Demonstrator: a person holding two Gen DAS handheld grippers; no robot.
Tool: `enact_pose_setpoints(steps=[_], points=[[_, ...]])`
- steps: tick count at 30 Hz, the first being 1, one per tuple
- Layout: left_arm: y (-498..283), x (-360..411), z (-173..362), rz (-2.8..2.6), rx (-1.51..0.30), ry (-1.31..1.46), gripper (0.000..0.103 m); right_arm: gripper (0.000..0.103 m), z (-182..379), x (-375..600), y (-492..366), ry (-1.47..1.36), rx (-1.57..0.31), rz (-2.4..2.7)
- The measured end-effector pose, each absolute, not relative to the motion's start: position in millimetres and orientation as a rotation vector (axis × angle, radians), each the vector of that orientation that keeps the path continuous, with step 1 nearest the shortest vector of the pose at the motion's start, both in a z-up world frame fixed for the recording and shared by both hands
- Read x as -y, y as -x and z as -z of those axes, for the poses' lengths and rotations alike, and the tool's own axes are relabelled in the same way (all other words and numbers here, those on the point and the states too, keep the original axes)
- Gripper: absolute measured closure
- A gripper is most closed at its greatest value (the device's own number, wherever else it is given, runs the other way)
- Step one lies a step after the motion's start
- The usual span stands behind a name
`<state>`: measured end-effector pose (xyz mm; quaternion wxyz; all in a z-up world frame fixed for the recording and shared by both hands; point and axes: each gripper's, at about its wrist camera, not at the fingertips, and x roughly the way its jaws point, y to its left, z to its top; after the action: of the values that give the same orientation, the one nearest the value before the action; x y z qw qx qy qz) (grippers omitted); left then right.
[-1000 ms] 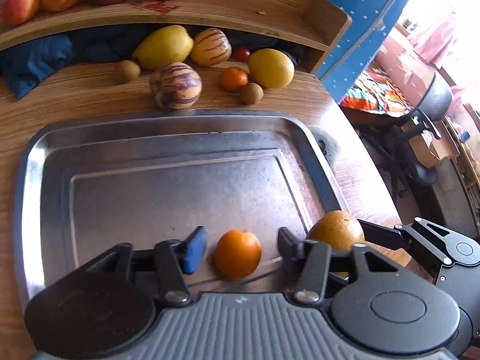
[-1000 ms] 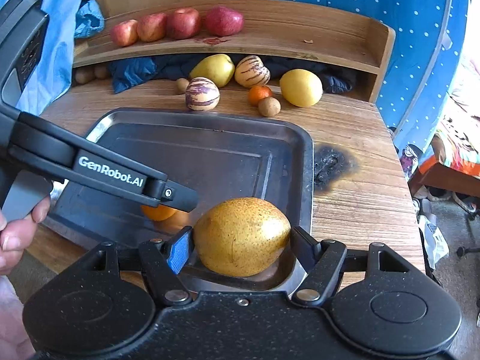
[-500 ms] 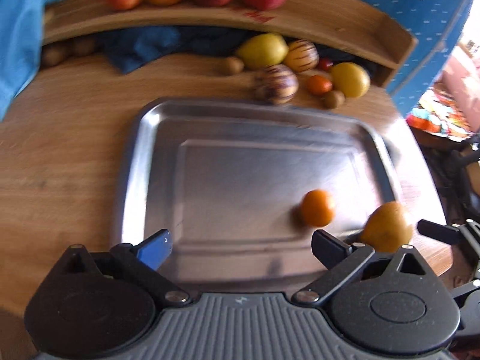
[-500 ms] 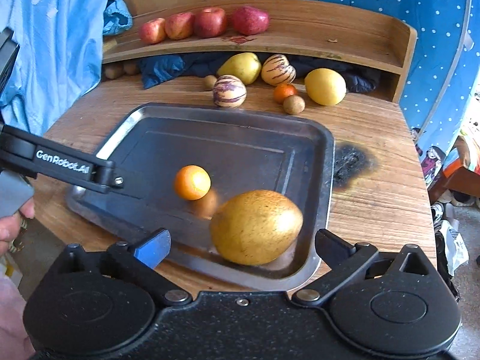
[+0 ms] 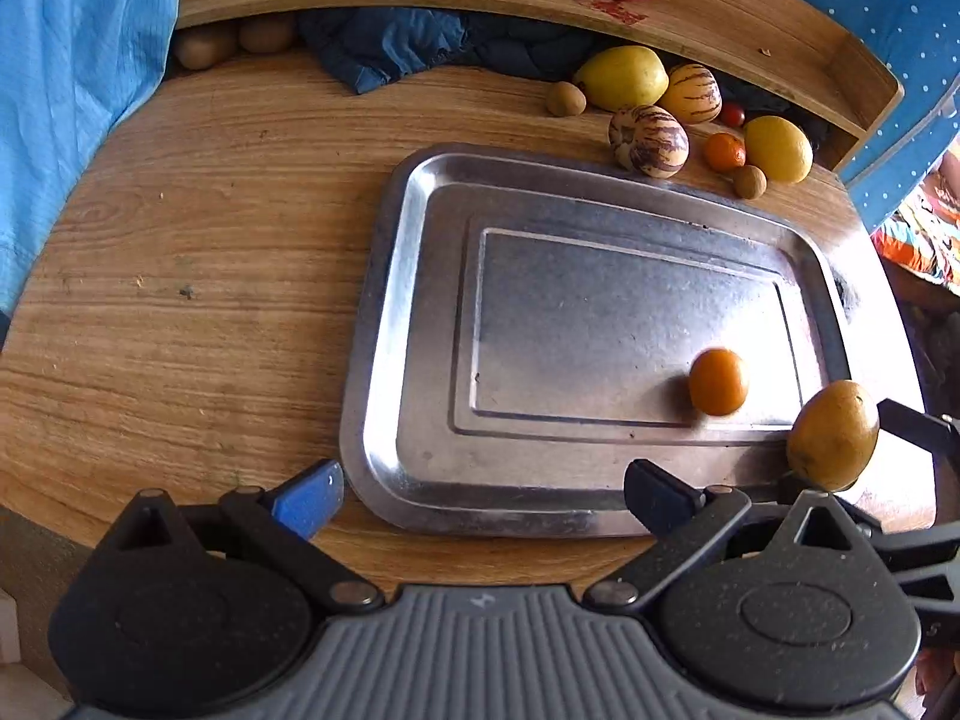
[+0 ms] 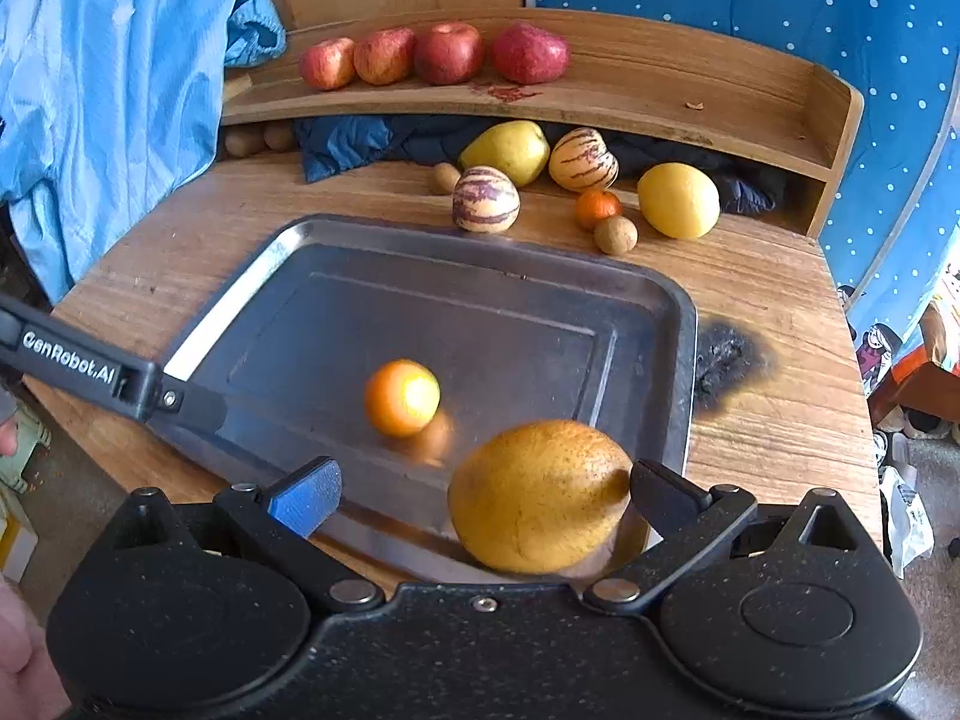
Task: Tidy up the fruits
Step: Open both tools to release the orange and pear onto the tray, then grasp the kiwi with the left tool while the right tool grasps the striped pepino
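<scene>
both tongs, left tongs point(image 5: 483, 495) and right tongs point(image 6: 480, 495), gaping wide; speckled brown-yellow pear point(image 6: 540, 495) and small round orange point(image 6: 402, 398) sitting, seemingly loose, in shallow steel tray point(image 6: 681, 372).

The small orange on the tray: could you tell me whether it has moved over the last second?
Yes. The small orange has rolled away from the tray's near rim, toward the tray's middle, in the right wrist view.

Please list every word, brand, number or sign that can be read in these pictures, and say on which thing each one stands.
"GenRobot.AI": white letters on the black arm of the left tool, seen from the right wrist camera.
No other text is readable; the small emblem on the grey ribbed tool body shows no letters.
</scene>
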<state>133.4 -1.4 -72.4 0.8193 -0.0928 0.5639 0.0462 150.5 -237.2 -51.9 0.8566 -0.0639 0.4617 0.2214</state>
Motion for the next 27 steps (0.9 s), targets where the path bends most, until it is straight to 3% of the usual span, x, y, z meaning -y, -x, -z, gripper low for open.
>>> enact_pose_setpoints(steps=[27], points=[[-271.4, -33.3, 76.8, 0.094, -1.183, 0.129, 0.001, 0.001, 58.1, 190.6, -240.3, 0.116, -0.954, -0.27]])
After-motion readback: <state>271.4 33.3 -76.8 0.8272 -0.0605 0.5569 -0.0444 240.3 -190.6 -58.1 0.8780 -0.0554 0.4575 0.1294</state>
